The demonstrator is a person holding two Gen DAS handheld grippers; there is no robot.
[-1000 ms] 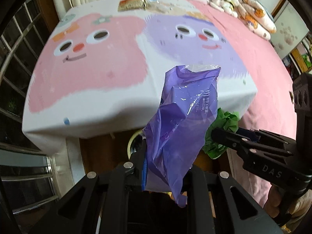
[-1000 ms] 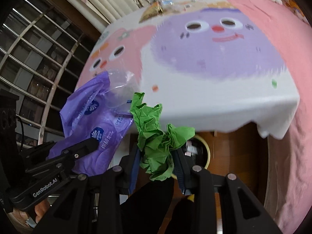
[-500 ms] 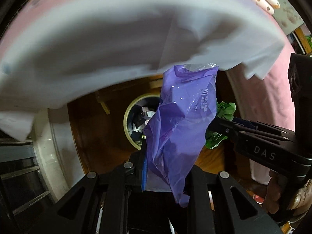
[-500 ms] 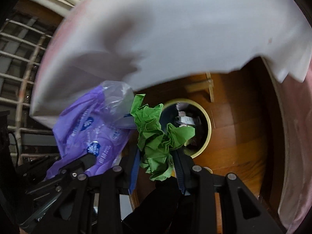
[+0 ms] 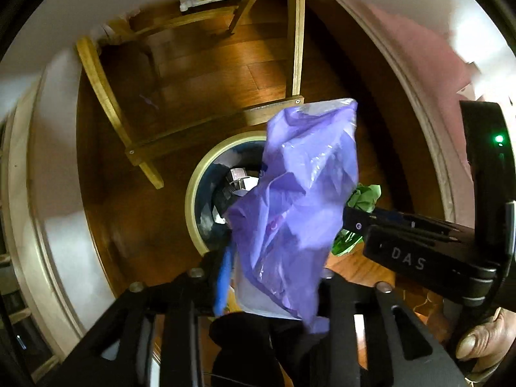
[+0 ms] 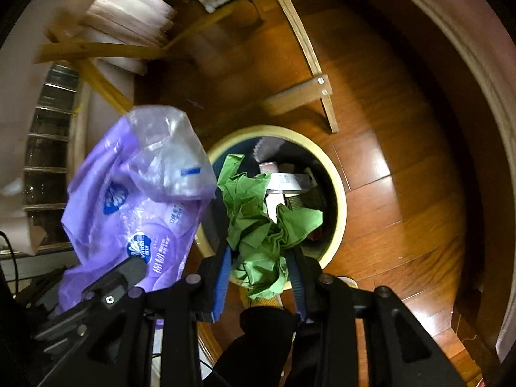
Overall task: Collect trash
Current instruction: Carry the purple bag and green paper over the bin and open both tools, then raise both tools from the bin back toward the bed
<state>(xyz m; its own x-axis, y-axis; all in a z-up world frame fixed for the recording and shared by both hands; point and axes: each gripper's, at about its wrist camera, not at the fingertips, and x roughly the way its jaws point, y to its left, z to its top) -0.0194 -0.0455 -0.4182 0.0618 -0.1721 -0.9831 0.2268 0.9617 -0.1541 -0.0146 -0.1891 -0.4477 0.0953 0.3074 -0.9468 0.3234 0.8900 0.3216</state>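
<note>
Both grippers hang over the bin (image 6: 342, 200); the left gripper (image 5: 274, 274), fingers just parting, lets go the purple wrapper (image 5: 300, 200); the right gripper (image 6: 259, 277) grips green paper (image 6: 258, 222); release only above the opening.

view: you've dropped both cameras from the bed top to the wood floor (image 5: 200, 74) | target: yellow-rimmed bin (image 6: 338, 174) now sits below both loads | left hand-held gripper (image 5: 274, 277): jaws have just been opening, purple wrapper (image 5: 300, 200) between them | right hand-held gripper (image 6: 258, 277): green paper (image 6: 258, 225) now over the bin mouth
</note>
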